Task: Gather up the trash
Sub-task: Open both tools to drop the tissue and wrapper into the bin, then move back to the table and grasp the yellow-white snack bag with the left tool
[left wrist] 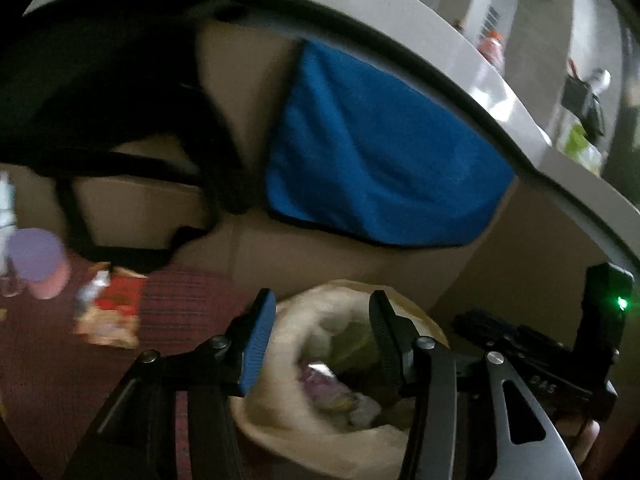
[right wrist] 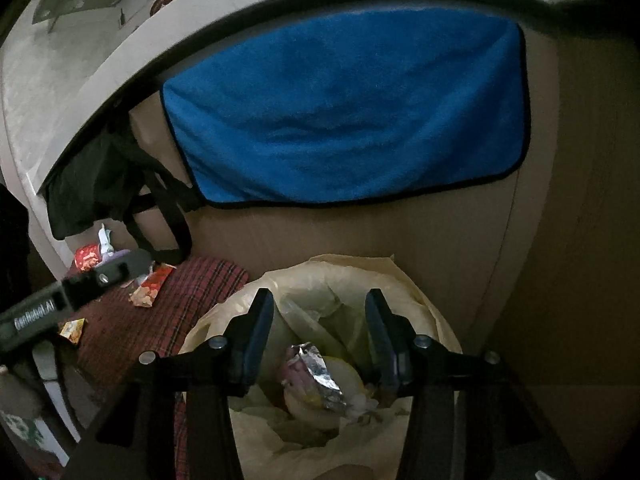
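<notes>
Both grippers hang over the bag (right wrist: 320,280), the right gripper (right wrist: 320,340) and the left gripper (left wrist: 320,344), each with jaws released and nothing between them. Just under the right jaws, a foil wrapper (right wrist: 316,376) lies inside the bag with other scraps, so this piece seems delivered. I judge the step in hand is the drop; to do it well, lift straight up so the fingers do not catch the thin rim. Farther left, on the red plaid cloth (right wrist: 168,312), a red wrapper (right wrist: 150,288) and a small yellow packet (right wrist: 72,330) wait. Behind, a blue towel (right wrist: 344,108) hangs on the cardboard (right wrist: 360,232).
</notes>
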